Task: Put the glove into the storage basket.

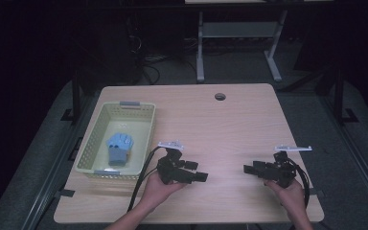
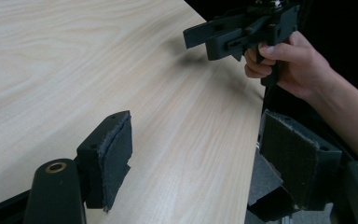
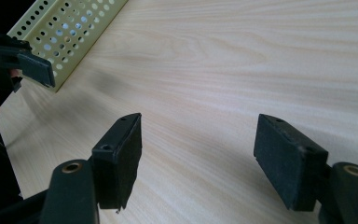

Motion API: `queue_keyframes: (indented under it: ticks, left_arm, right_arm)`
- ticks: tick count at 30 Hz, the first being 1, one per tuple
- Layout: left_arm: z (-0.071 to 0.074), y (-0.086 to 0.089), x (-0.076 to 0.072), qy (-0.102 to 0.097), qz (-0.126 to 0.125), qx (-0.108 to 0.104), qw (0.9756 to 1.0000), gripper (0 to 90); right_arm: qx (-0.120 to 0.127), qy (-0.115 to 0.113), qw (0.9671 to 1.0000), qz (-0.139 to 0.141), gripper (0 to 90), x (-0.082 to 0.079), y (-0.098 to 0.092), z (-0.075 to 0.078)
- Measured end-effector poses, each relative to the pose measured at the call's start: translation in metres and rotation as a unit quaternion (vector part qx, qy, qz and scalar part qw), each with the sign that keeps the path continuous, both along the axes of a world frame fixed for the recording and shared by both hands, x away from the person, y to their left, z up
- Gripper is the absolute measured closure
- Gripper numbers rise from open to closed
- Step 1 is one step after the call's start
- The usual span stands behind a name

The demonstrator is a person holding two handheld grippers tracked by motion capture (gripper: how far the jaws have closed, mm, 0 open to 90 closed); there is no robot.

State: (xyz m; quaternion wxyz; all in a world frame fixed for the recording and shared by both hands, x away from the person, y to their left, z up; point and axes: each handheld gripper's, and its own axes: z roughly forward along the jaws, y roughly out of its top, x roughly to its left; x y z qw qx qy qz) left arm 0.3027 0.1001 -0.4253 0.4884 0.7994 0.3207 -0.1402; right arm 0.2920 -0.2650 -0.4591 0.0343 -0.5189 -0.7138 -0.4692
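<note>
Blue glove in basket, left claw beside.

A pale yellow-green plastic basket with perforated walls sits on the left part of the light wooden table, its long side running away from the person. Grey tabs mark its near and far rims. Inside it, on the floor of the basket, lies a small blue object that looks like a folded glove or cloth, with a lighter blue top and a darker grey-blue lower part; its exact kind cannot be told.
</note>
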Motion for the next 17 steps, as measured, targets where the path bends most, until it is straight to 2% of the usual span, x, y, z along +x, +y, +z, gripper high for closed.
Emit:
queue_keyframes:
  ticks: [9, 10, 12, 14, 15, 17]
  left_arm:
    - [-0.011, 0.008, -0.015, -0.017, -0.002, 0.001, 0.9998, 25.3]
    - [-0.013, 0.01, -0.017, -0.016, -0.004, -0.003, 0.9999, 25.3]
    - [-0.016, 0.013, -0.022, -0.03, -0.001, -0.002, 0.9996, 25.3]
    - [-0.016, 0.013, -0.027, -0.043, -0.003, 0.006, 0.999, 25.3]
    - [-0.015, 0.013, -0.028, -0.043, -0.006, 0.006, 0.9991, 25.3]
    - [-0.015, 0.014, -0.031, -0.048, -0.011, 0.0, 0.9988, 25.3]
  right_arm:
    - [-0.002, -0.014, 0.9999, -0.003, 29.2, -0.01, -0.001, -0.003]
    - [-0.002, -0.018, 0.9998, -0.002, 29.2, -0.011, -0.001, -0.004]
    - [0.009, -0.017, 0.9998, -0.003, 28.6, -0.013, 0.0, -0.003]
    - [0.023, -0.03, 0.9993, -0.003, 28.4, -0.016, 0.001, -0.001]
    - [0.03, -0.035, 0.9989, -0.002, 27.9, -0.017, 0.002, 0.0]
    - [0.027, -0.045, 0.9986, 0.002, 27.2, -0.019, 0.004, 0.001]
